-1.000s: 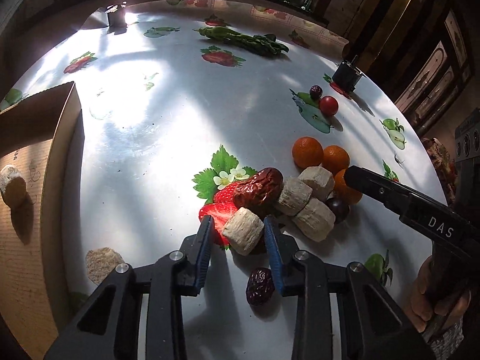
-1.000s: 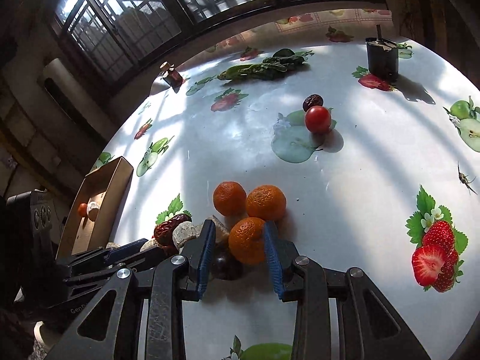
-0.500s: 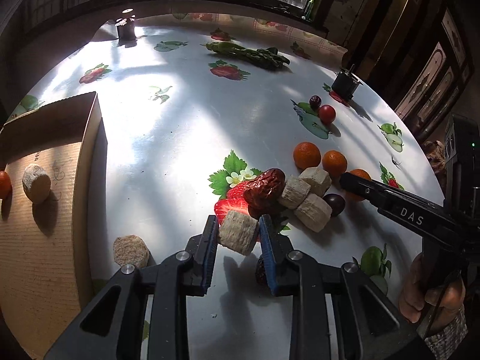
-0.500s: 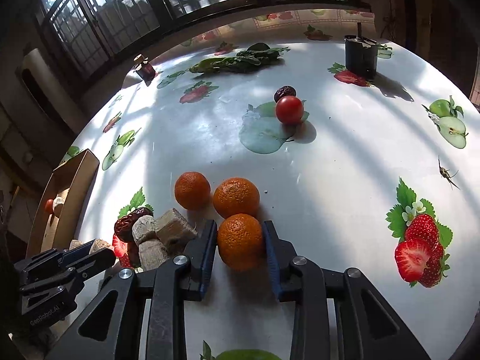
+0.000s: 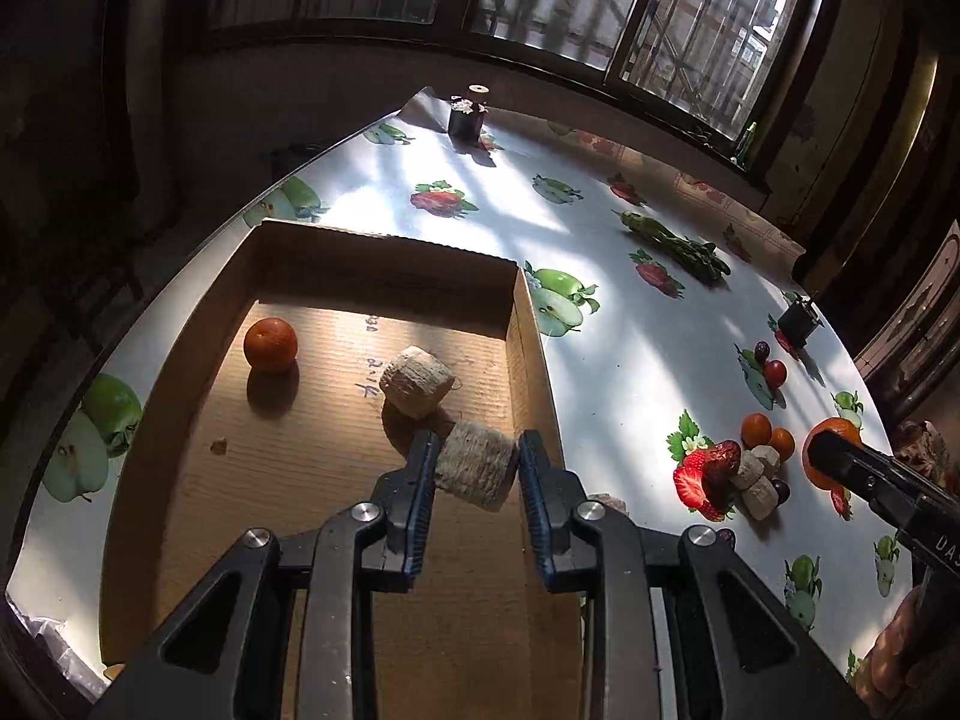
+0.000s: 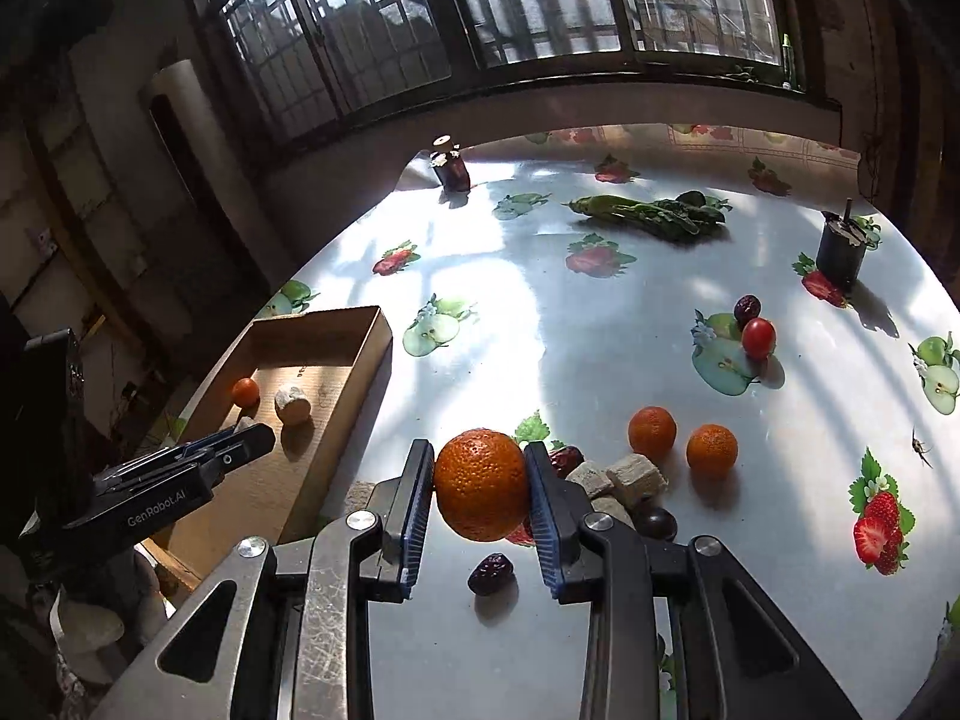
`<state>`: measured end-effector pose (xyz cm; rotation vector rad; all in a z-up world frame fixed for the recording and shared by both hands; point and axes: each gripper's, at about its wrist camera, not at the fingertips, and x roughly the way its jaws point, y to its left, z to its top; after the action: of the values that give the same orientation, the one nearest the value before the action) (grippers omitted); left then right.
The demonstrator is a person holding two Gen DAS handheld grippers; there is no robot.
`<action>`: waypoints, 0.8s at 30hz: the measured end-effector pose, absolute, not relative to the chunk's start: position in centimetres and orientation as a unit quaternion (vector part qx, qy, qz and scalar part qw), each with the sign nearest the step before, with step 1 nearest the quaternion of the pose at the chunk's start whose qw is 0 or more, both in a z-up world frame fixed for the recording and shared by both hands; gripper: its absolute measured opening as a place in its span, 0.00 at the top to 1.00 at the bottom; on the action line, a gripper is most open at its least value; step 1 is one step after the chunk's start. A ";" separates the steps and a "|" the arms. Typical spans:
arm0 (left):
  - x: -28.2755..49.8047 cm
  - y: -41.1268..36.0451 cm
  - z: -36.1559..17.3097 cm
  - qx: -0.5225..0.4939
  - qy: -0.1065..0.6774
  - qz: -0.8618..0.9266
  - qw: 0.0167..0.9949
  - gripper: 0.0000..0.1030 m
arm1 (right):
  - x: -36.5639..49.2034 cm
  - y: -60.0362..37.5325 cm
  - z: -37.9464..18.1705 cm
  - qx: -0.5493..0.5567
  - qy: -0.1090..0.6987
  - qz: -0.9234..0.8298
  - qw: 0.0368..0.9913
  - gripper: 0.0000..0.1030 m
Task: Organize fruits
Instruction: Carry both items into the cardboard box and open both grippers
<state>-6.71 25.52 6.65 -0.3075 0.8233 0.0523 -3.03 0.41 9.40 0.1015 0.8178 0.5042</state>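
Left gripper (image 5: 477,468) clamps a beige chunk (image 5: 476,465); right gripper (image 6: 480,483) clamps an orange (image 6: 481,483), hiding fruit behind.

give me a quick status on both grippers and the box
Left hand-held gripper shut on a beige chunk over the cardboard box. Right hand-held gripper shut on an orange above the table. Nothing in the way.

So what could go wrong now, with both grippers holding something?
1. The pale fibrous chunk in the left hand-held gripper hangs over the cardboard box's right wall; released here, it might land on the rim and tumble out.
2. The round orange in the right hand-held gripper is pinched only at its sides, so it could slip and roll away.
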 end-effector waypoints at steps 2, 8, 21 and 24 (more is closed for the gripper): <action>-7.1 28.2 6.0 -0.173 0.399 0.048 0.899 0.74 | -2.7 3.5 9.4 0.040 0.398 0.268 0.877 0.68; -6.3 32.9 3.9 -0.200 0.428 0.101 0.876 0.74 | -1.9 12.9 6.9 -0.024 0.415 0.327 0.849 0.68; -4.1 34.0 1.8 -0.192 0.465 0.121 0.856 0.74 | -0.6 19.6 1.6 -0.077 0.452 0.351 0.816 0.67; -4.2 34.2 1.8 -0.200 0.464 0.122 0.854 0.74 | -0.7 19.8 1.5 -0.083 0.451 0.348 0.818 0.67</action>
<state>-4.20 34.21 1.76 -0.4214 0.9755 0.2561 -0.74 19.82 1.47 -0.1771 0.9607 0.7422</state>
